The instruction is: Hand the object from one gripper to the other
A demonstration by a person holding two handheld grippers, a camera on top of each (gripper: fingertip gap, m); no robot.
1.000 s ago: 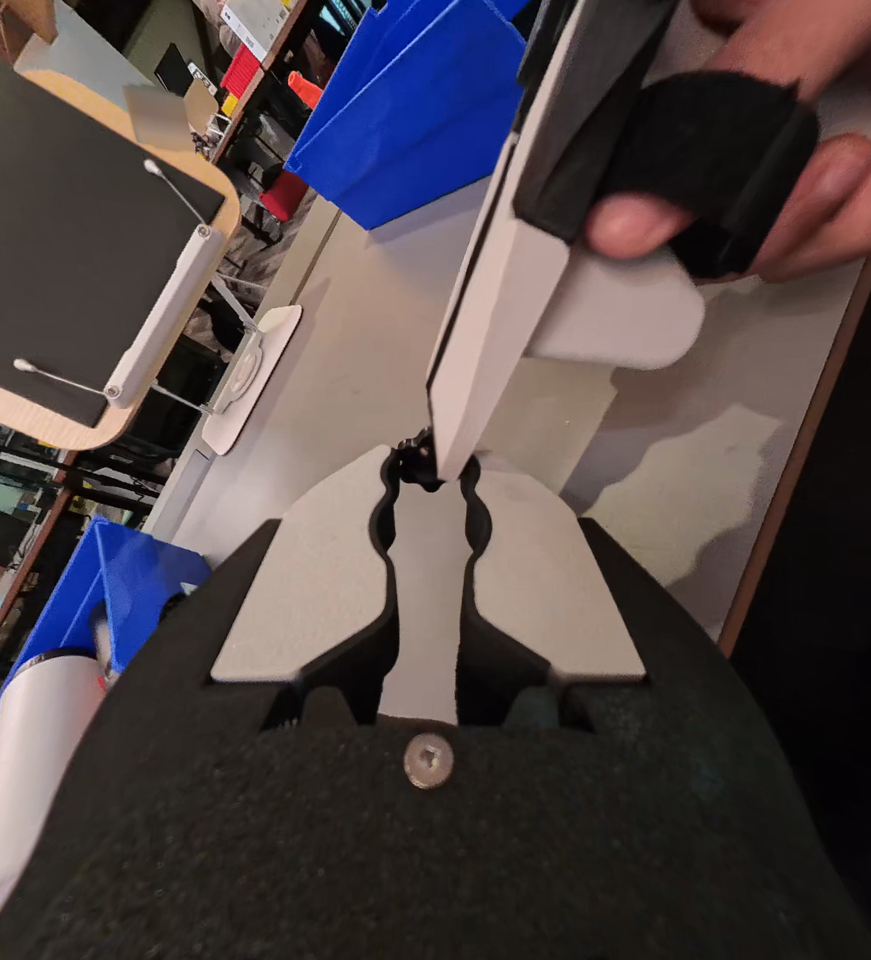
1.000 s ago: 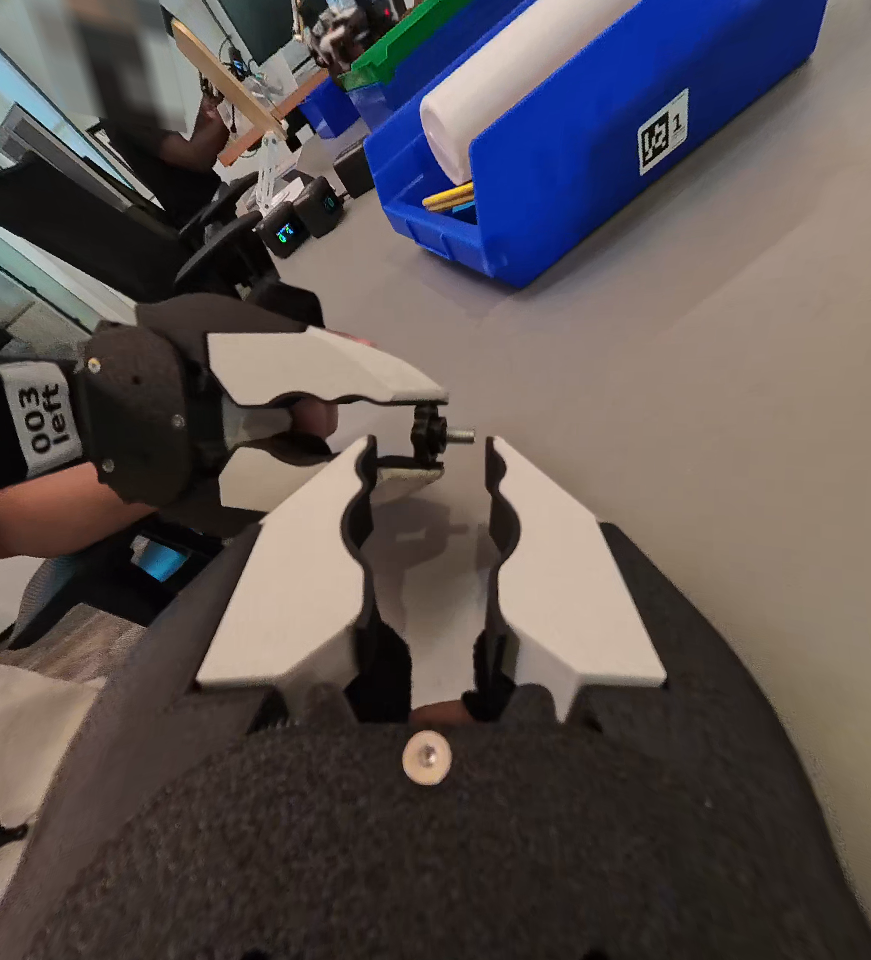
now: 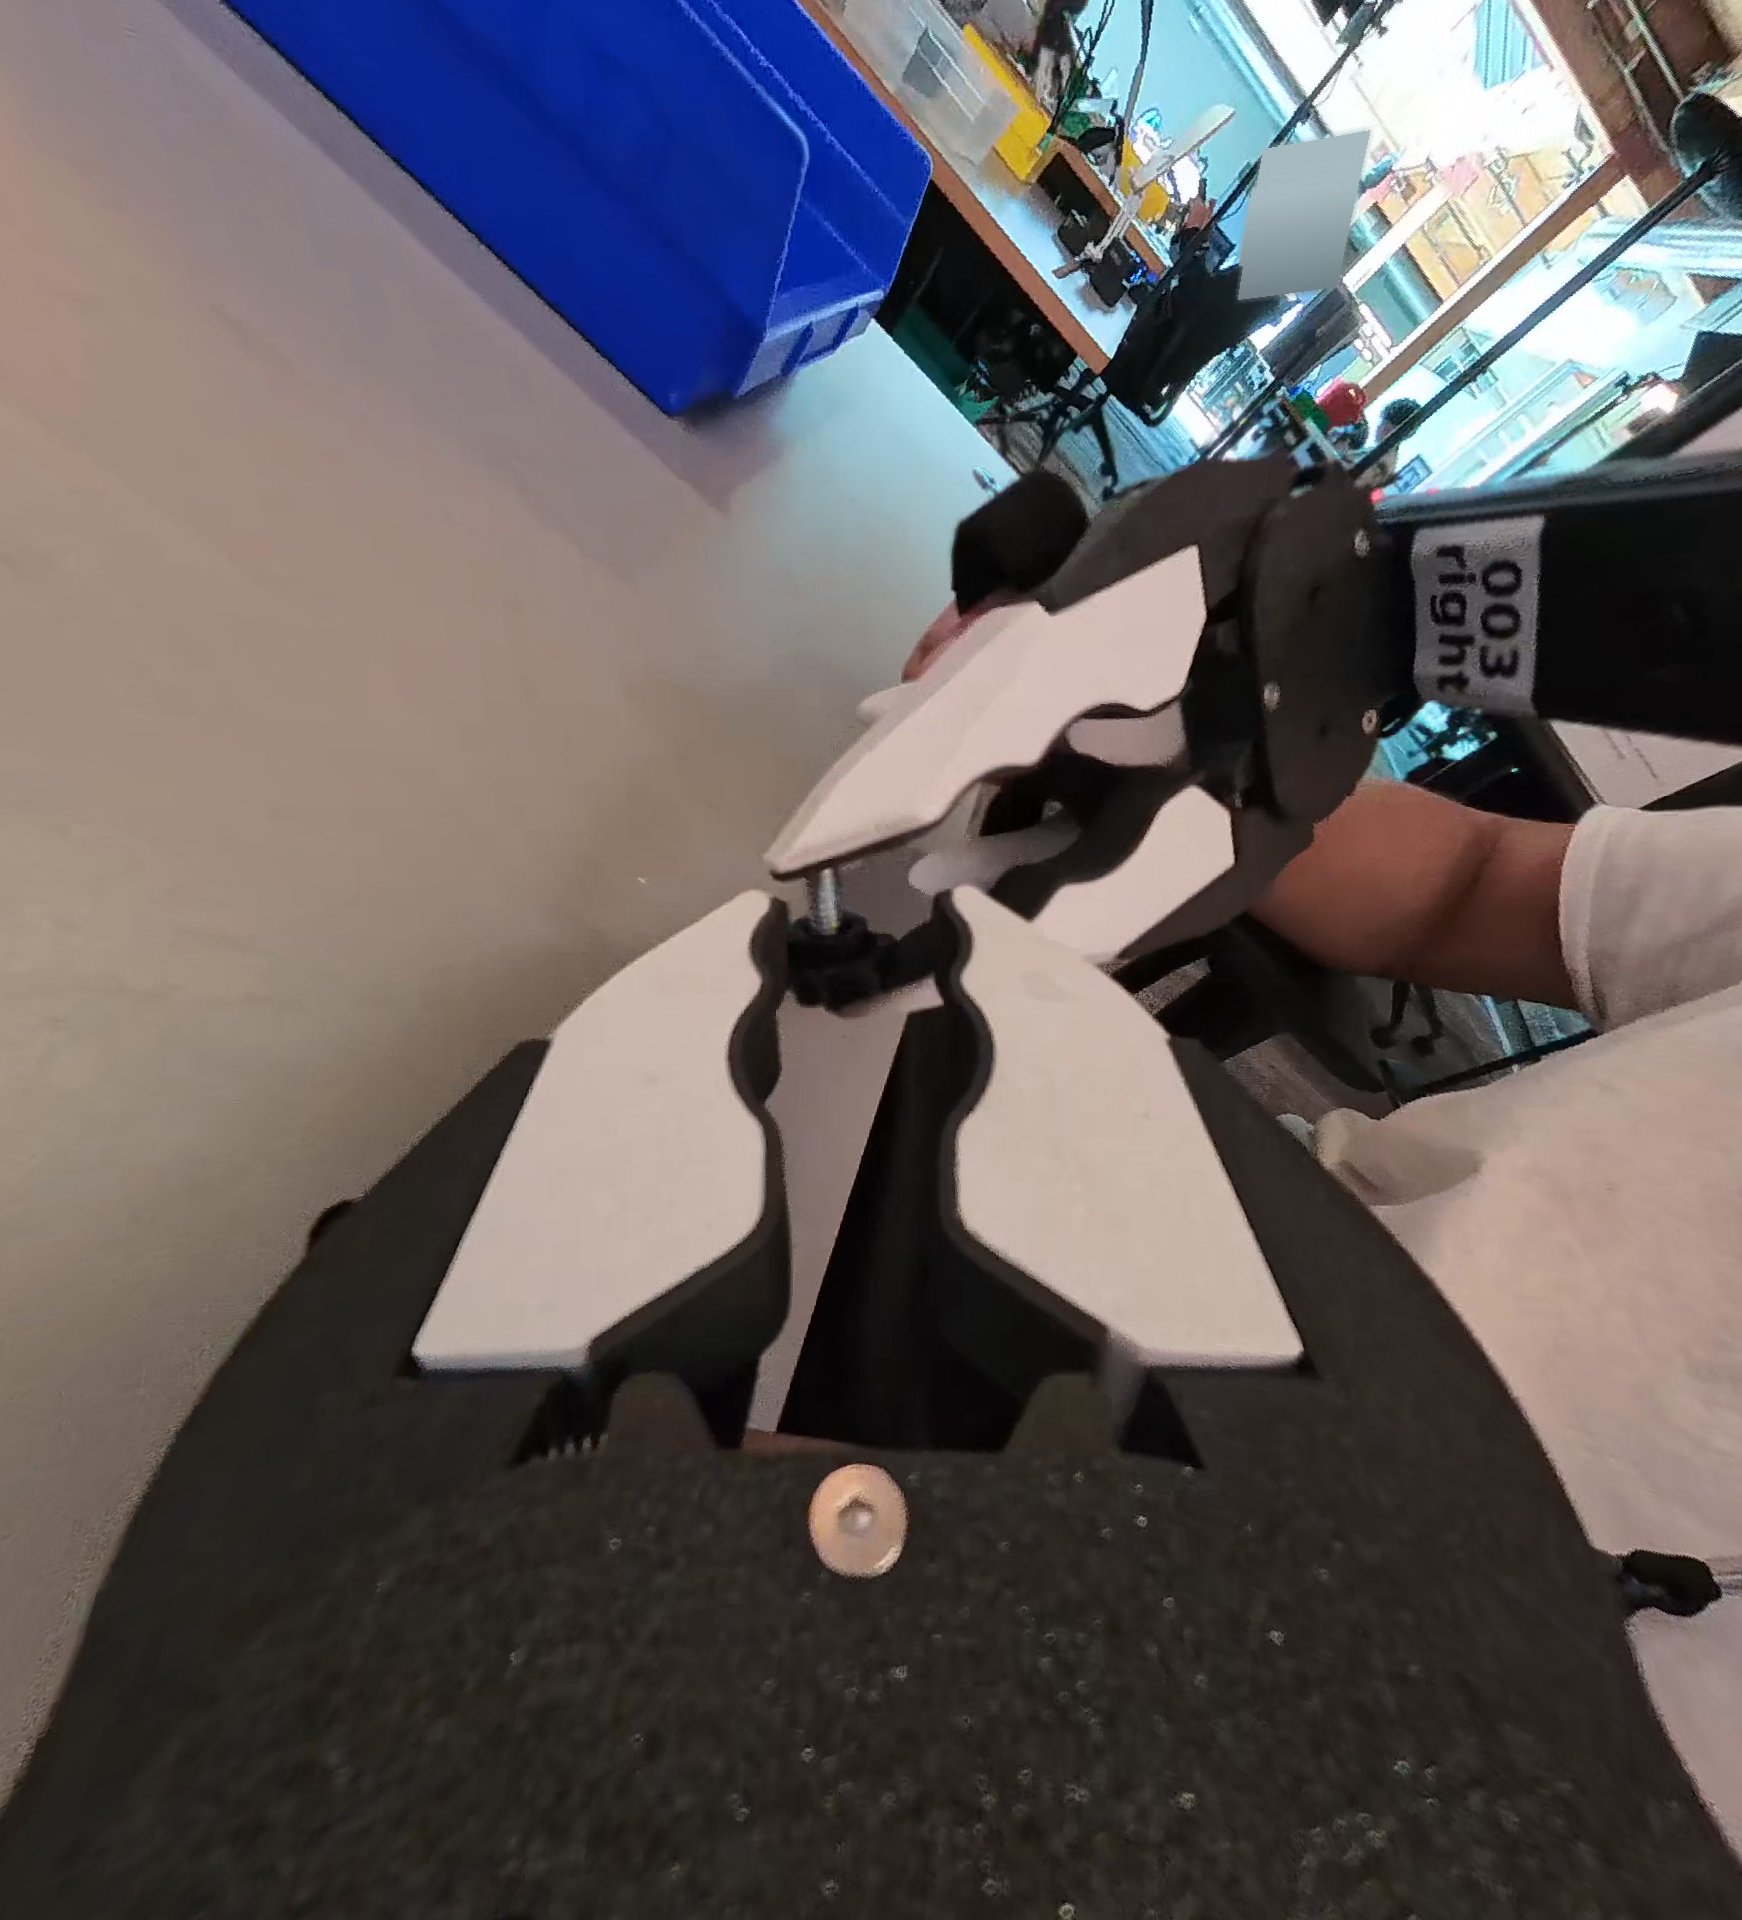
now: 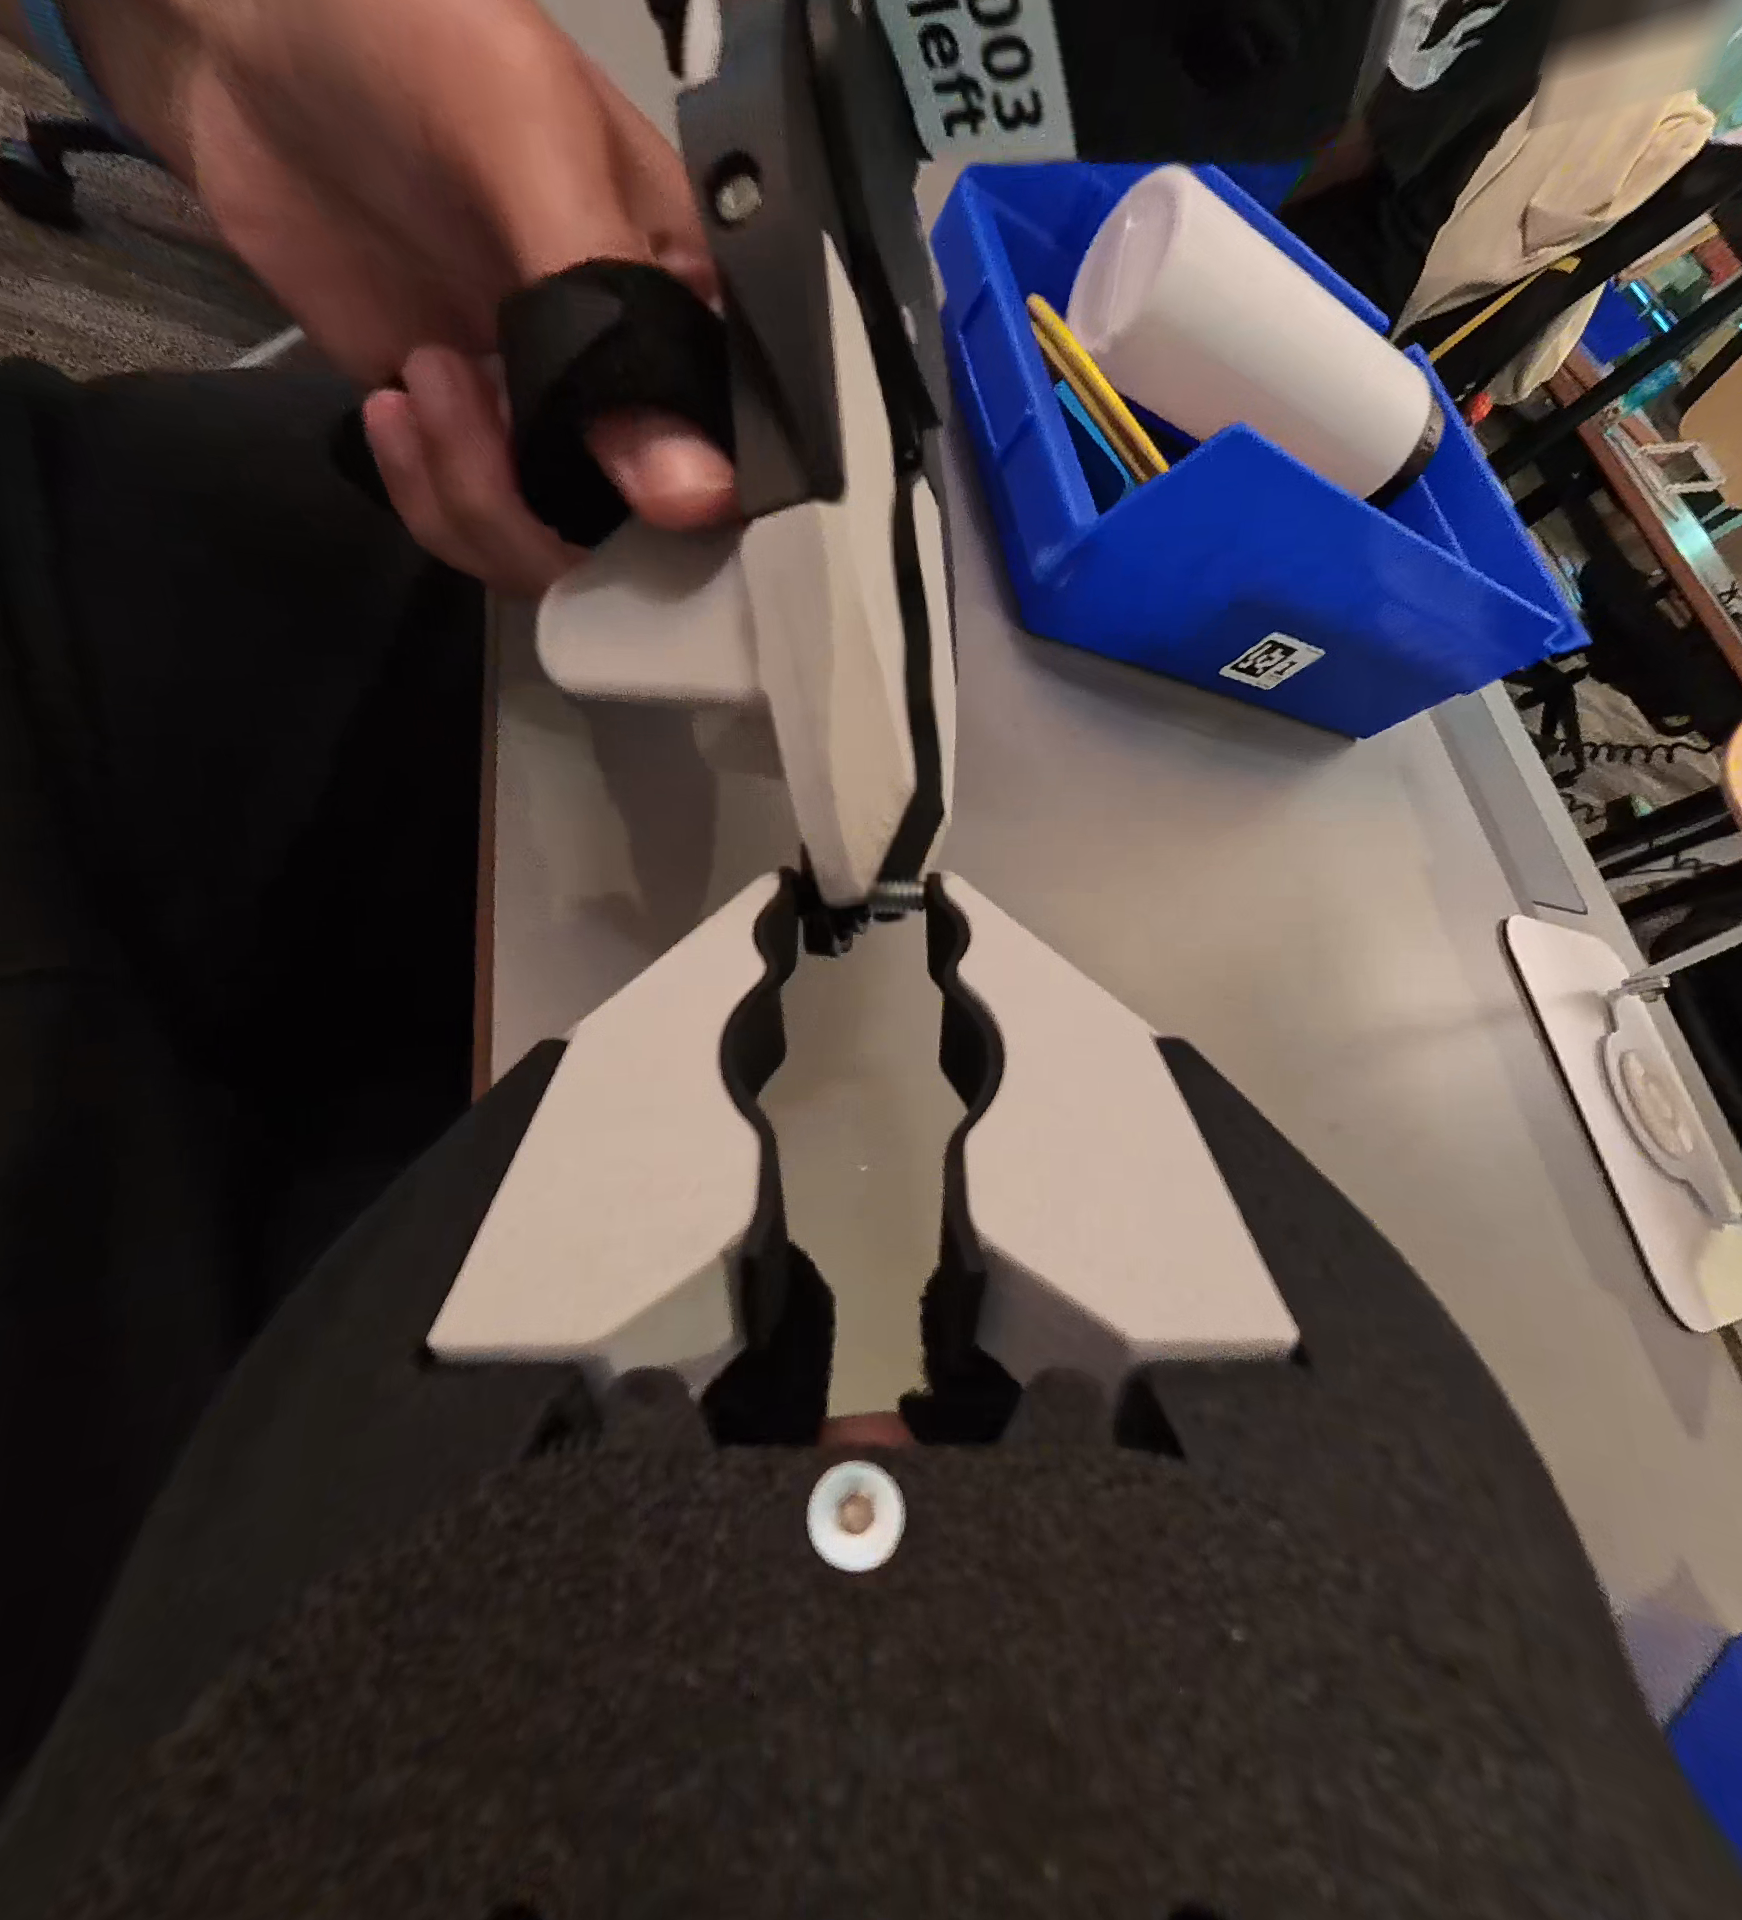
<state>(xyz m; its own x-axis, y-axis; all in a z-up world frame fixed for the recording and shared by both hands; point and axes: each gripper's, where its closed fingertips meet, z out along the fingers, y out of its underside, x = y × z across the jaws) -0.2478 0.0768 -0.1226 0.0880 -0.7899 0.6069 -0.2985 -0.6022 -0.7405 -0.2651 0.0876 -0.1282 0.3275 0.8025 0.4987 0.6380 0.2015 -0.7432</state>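
My left gripper [image 3: 856,914] is closed narrow on the black knob screw [image 3: 834,961], pinching the knob head at the very tips of its 2 fingers. The threaded end sticks out clear of them. My right gripper [image 4: 859,888] has its 2 fingers drawn in close around the same screw, 1 at each end of it. The thread end touches 1 fingertip [image 4: 934,894], and the knob head lies against the other. Whether the right one is truly clamping, I cannot tell. The screw hangs above the grey table [image 4: 1210,935], near the blue bin [image 4: 1262,582], off that bin's front left corner. Inside the bin lies a white roll [image 4: 1251,343].
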